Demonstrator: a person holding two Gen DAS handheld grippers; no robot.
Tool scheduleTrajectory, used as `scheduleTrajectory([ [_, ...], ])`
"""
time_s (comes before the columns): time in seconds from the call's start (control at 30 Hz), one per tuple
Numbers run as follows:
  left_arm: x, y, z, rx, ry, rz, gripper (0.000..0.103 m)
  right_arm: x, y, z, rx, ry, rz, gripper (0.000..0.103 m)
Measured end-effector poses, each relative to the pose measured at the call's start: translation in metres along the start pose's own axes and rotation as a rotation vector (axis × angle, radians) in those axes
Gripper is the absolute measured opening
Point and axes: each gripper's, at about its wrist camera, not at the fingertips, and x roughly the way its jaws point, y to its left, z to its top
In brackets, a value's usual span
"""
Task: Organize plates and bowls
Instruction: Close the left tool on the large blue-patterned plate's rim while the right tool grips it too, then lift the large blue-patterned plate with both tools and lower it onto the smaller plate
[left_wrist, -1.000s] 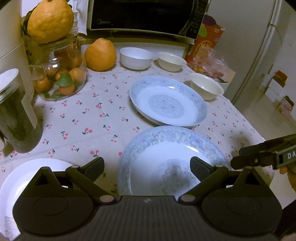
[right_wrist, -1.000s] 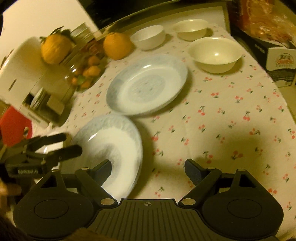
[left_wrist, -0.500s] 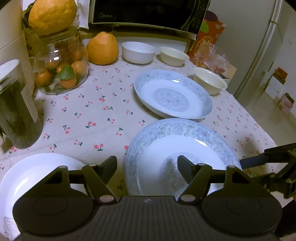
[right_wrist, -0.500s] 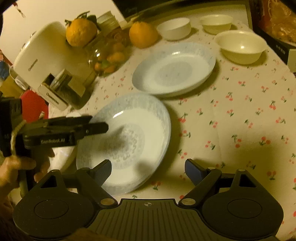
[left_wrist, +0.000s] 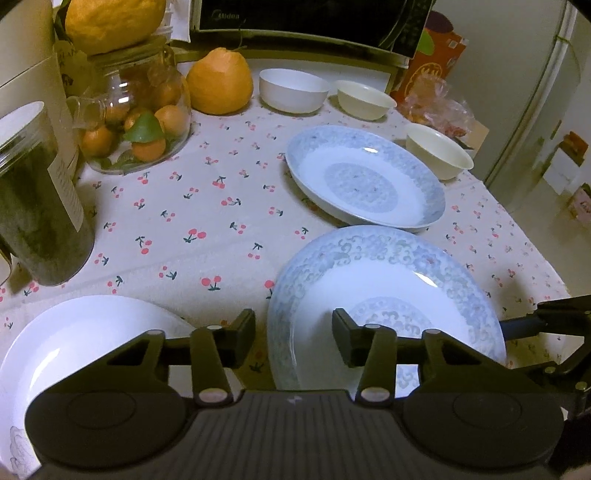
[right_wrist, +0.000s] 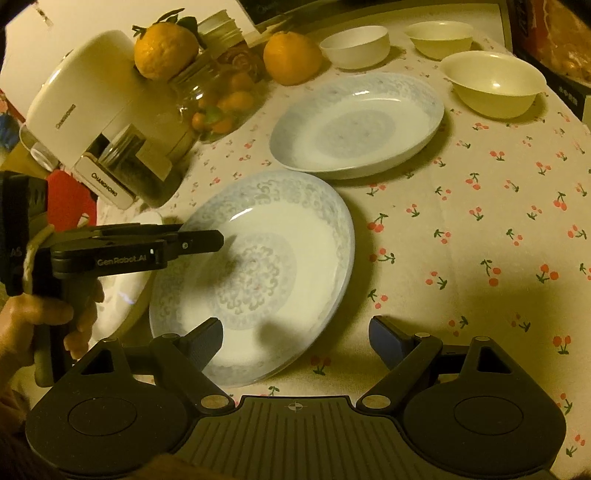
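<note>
A near blue-patterned plate lies on the cherry-print tablecloth. My left gripper straddles its left rim. Its jaws are closing, and the pads stand apart from the rim. My right gripper is open at the plate's near right edge, one finger over the plate and the other over the cloth. A second blue plate sits farther back. A plain white plate lies left. A white bowl and two cream bowls stand behind.
A glass jar of small oranges, a big orange fruit and a dark jar stand at left. A microwave lines the back. A white appliance is behind the jars. The table edge drops off at right.
The left jaws have narrowed a lot around the near plate's left rim. The right gripper has swung left, so the near plate now lies in front of it.
</note>
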Motion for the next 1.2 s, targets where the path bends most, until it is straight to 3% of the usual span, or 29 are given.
scheduleTrajectory([
  [0.2,0.000,0.000,0.000,0.002,0.003,-0.004,0.030,0.001,0.001,0.001,0.000,-0.009,-0.004,0.087],
  [0.3,0.000,0.000,0.000,0.000,0.001,-0.006,0.028,0.002,0.003,0.000,-0.022,-0.018,-0.016,0.078],
  [0.43,-0.002,0.000,0.000,-0.005,-0.006,-0.002,0.026,0.002,0.004,0.001,-0.027,-0.016,-0.019,0.045],
  [0.63,-0.005,0.002,-0.001,-0.015,-0.014,-0.004,0.025,-0.001,-0.005,0.004,0.033,-0.021,-0.050,0.021],
  [0.93,-0.024,0.001,0.004,-0.042,-0.093,-0.004,0.023,-0.013,0.000,0.008,0.028,-0.045,-0.043,0.018],
  [1.2,-0.025,0.001,0.016,-0.120,-0.132,-0.008,0.023,-0.022,-0.009,0.027,0.126,-0.083,-0.037,0.016],
])
